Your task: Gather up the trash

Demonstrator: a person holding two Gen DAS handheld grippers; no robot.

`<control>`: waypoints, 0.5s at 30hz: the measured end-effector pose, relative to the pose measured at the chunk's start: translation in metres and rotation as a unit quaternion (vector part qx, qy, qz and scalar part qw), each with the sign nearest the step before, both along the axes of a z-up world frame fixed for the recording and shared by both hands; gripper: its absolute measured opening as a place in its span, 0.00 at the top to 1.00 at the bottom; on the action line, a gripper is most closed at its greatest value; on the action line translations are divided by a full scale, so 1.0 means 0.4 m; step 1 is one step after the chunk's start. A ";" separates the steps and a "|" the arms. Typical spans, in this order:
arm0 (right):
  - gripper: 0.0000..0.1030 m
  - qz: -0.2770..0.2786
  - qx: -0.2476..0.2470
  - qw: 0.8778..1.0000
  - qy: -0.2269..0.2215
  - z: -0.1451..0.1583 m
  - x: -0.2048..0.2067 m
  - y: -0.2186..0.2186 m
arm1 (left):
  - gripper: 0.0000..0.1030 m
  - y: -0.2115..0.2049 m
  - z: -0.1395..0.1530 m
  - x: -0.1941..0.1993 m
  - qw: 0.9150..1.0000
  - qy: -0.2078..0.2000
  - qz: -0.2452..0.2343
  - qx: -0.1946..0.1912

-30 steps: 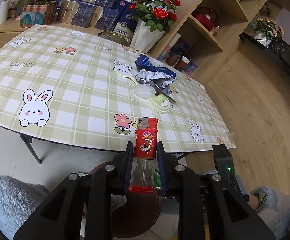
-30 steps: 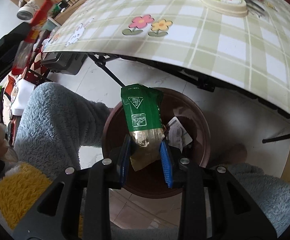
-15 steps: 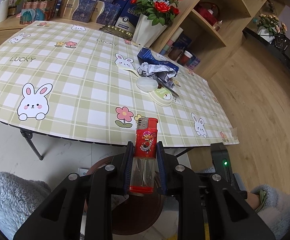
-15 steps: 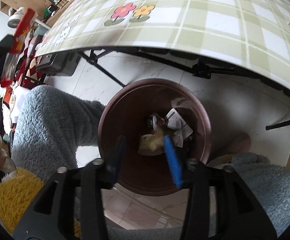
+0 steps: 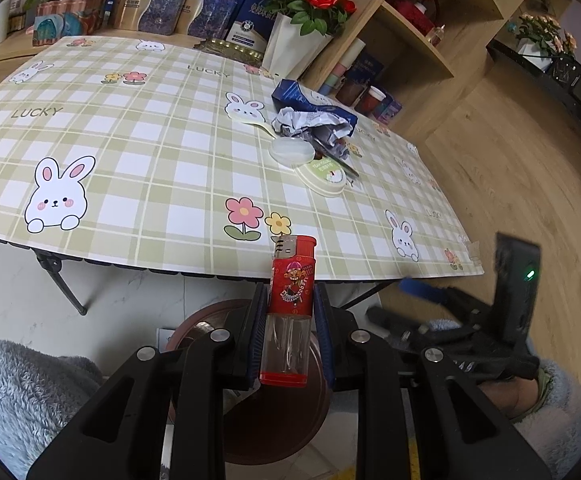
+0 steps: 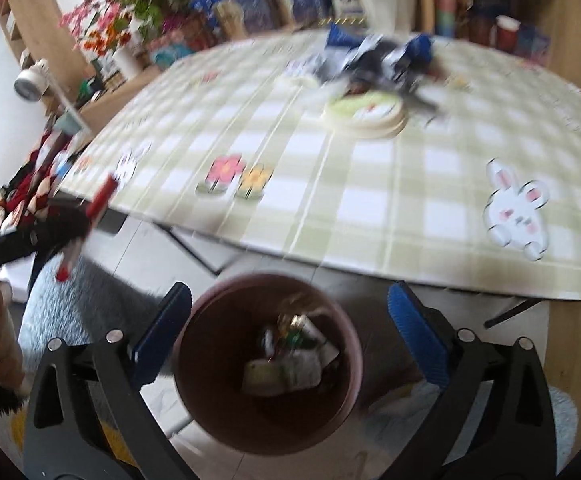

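Observation:
My left gripper [image 5: 290,312] is shut on a red lighter [image 5: 290,292] held upright over the brown bin [image 5: 274,428] on the floor. The right gripper [image 6: 288,312] hangs above that bin [image 6: 210,392]; its jaws are opening, wide apart, with nothing between them. The green packet lies inside among other trash [image 6: 286,364]. On the checked tablecloth [image 5: 138,152] sits a pile: crumpled foil wrapper [image 5: 310,124], blue box [image 5: 302,96], clear lid [image 5: 292,151], round cream container [image 5: 324,178]. In the left wrist view the right gripper [image 5: 422,292] shows blurred at the right.
The table edge [image 6: 330,268] overhangs the bin. A vase of red roses [image 5: 302,20], boxes [image 5: 158,8] and wooden shelves [image 5: 422,24] stand behind the table. Grey fleecy sleeves or legs [image 5: 18,392] flank the bin. A folding table leg [image 5: 62,284] stands at left.
The right gripper let go of the green packet, which dropped into the bin, then opened wide, rose and tilted up toward the table. The left gripper kept holding the lighter, nearly still.

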State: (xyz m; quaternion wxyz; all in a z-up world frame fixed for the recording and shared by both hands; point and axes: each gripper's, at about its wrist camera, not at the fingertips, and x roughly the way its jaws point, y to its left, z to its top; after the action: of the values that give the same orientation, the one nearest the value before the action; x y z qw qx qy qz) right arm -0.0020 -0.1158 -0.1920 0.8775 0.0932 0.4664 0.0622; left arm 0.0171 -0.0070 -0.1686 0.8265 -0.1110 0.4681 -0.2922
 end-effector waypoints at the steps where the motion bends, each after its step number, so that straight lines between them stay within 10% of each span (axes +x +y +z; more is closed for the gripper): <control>1: 0.06 -0.013 -0.006 1.000 -0.010 0.009 -0.001 -0.006 | 0.78 -0.004 -0.003 -0.001 1.000 0.001 -0.002 0.004; 15: 0.06 -0.144 -0.091 0.985 -0.039 0.009 -0.072 -0.041 | 0.78 -0.082 -0.089 -0.016 0.995 0.046 -0.045 0.073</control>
State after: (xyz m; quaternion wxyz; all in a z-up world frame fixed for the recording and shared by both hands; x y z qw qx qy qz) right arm -0.0308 -0.1321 -0.1885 0.8995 0.0766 0.4174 -0.1044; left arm 0.0106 -0.0399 -0.2042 0.7959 -0.0424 0.5305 -0.2887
